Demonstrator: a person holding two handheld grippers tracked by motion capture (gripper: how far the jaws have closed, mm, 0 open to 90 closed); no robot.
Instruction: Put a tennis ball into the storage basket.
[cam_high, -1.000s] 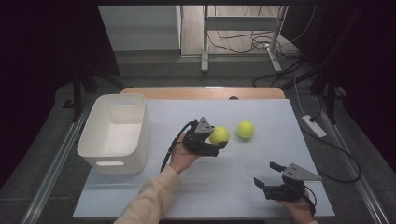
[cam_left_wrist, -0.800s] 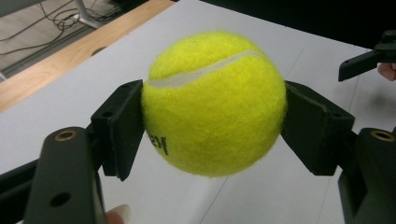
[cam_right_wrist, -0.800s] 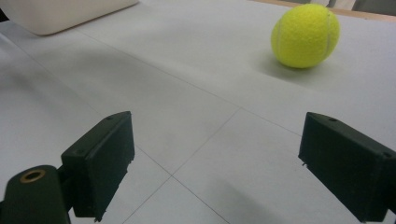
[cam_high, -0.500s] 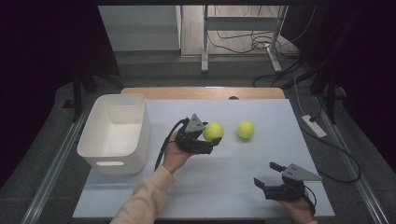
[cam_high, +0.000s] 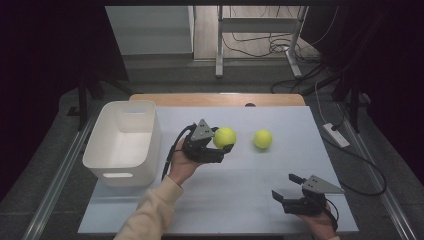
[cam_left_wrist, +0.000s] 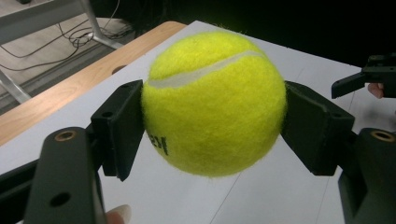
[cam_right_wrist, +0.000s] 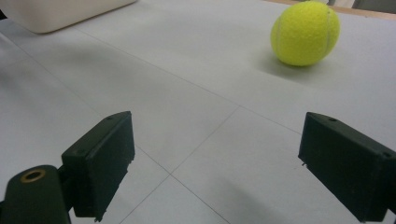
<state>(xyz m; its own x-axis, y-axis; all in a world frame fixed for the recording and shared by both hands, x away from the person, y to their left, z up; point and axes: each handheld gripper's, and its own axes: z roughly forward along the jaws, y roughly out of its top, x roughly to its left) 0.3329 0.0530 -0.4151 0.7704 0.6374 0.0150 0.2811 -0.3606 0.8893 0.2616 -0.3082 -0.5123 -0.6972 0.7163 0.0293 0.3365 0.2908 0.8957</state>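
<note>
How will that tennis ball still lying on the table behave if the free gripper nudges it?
The loose tennis ball is round and rests on a flat, smooth table, so a nudge would probably send it rolling. Its fuzzy felt likely grips the pads well: the left gripper holds its twin, the held tennis ball, without visible squashing, so it seems fairly firm and light.

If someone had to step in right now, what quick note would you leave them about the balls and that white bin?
Left hand-held gripper: shut on one ball, held above the table.
Right hand-held gripper: open, nothing in it, low at the near right.
Second ball: on the table, right of the held one.
Bin: at the left, no ball in it.
Done: first ball picked up.
Left, probably: drop it in the bin, then fetch the second.
</note>
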